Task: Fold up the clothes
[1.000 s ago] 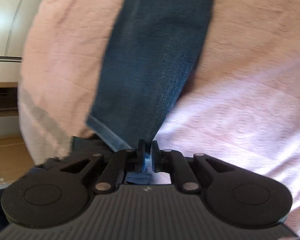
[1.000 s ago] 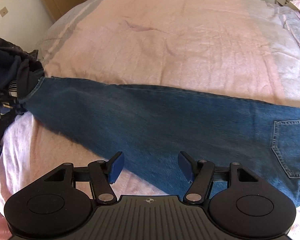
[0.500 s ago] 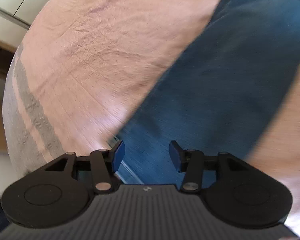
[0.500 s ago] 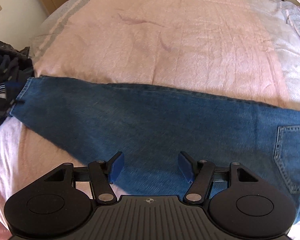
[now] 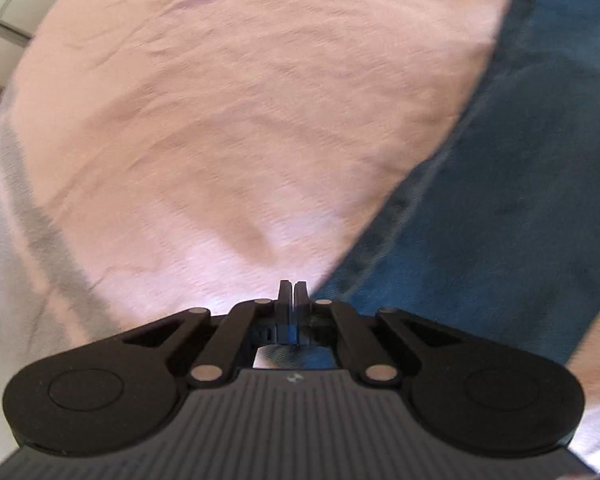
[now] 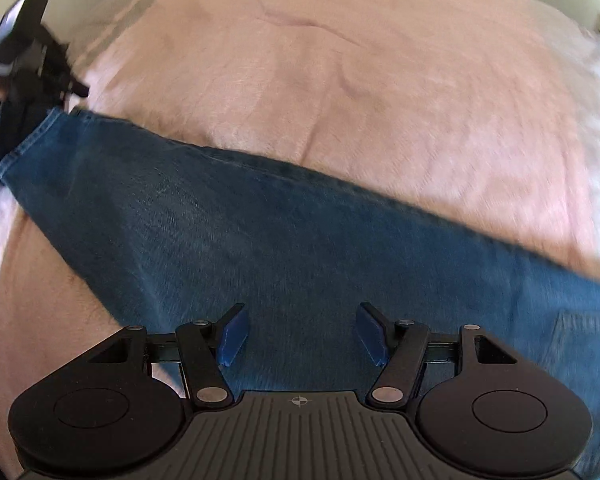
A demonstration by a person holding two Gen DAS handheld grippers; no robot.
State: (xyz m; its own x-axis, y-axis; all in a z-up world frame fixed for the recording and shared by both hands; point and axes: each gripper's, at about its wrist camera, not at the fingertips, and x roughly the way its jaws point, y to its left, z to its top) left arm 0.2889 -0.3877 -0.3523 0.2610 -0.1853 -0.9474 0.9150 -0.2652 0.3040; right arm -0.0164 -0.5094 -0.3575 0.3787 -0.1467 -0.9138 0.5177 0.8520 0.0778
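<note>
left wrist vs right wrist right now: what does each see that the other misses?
Only the left wrist view: the left gripper up close, fingers together over the pink blanket beside the jeans' edge; whether they pinch fabric is not clear.

Only the right wrist view: the right gripper with fingers spread above the jeans, the leg hem at far left, a back pocket at right, and the left gripper's dark body near that hem.

Both: the jeans lying on the pink blanket, with motion blur.
</note>
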